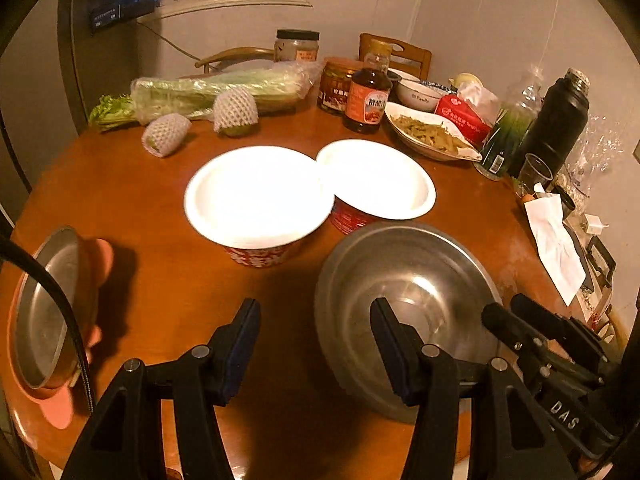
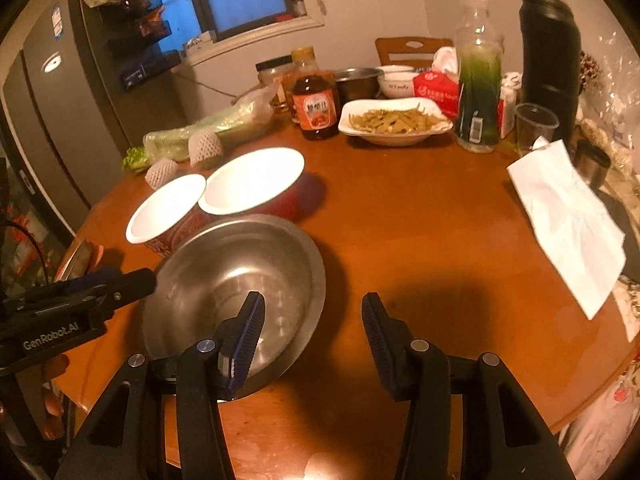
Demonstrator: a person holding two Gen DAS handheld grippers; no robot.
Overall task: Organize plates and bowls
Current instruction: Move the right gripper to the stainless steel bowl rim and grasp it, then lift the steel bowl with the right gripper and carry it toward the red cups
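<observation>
Step in hand: likely closing in on the steel bowl (image 1: pixel 404 312) to pick it up.
Left claw (image 1: pixel 316 354): jaws parted, nothing between them; its right finger hangs over the bowl's near-left rim.
Right claw (image 2: pixel 312 344): jaws parted, empty; its left finger hangs over the bowl's near-right rim.
Steel bowl position: on the counter (image 2: pixel 420 232), just nearer than the two white-lined red bowls (image 1: pixel 260 200), almost touching them.
Orientation: upright, mouth up; round, so no long axis, and any rim point serves.
Doing it well: pinch the thin rim squarely, one finger inside, then lift level.
Also nearby: a steel plate (image 1: pixel 44 312) on a pink tray, far left of the bowl.
</observation>
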